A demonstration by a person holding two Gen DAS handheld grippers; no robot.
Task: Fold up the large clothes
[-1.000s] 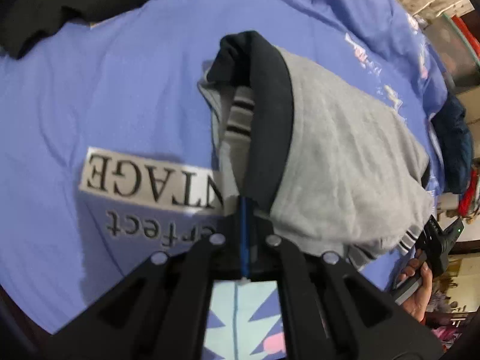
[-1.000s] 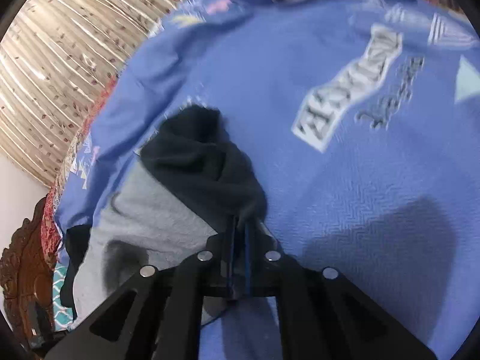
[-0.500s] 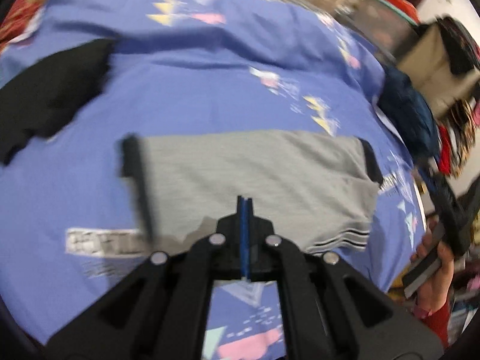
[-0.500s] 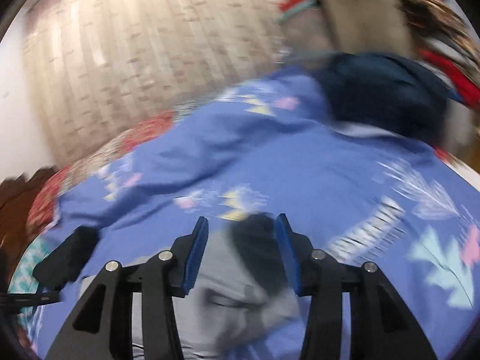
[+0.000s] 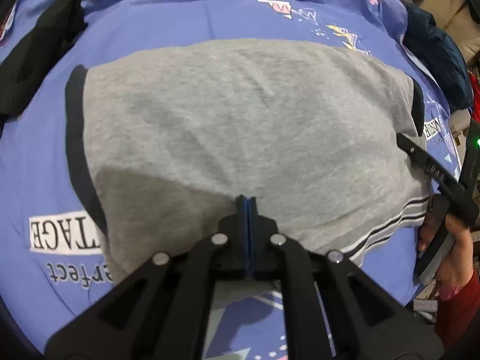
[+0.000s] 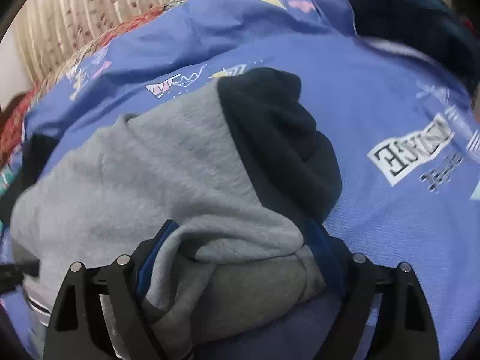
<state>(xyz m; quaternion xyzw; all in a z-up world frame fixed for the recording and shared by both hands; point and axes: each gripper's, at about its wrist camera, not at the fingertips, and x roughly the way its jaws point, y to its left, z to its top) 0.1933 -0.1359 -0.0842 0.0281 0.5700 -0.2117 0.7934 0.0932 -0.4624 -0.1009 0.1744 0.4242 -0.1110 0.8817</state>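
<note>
My left gripper point(image 5: 247, 202) is clenched, its blue pads pressed flat together with no cloth visibly caught between them, the tips poised over the near edge of the grey sweatshirt point(image 5: 240, 132). My right gripper point(image 6: 240, 240) is spreading its jaws, wide apart now, with a bunched fold of the grey sweatshirt point(image 6: 168, 180) lying between the blue pads; whether the pads press the cloth I cannot tell, though it looks let go. In the left wrist view the garment lies spread flat in the middle of the blue printed bedsheet point(image 5: 168, 21), dark trim along its left and right edges and striped ribbing at the lower right. In the right wrist view its dark navy sleeve point(image 6: 282, 138) is heaped at the fold's right end. A black garment point(image 5: 39, 45) lies on the sheet at far left, well apart. The right hand point(image 5: 447, 258), in a red sleeve, shows at that view's right edge. A patterned curtain point(image 6: 78, 21) hangs behind the bed.
</note>
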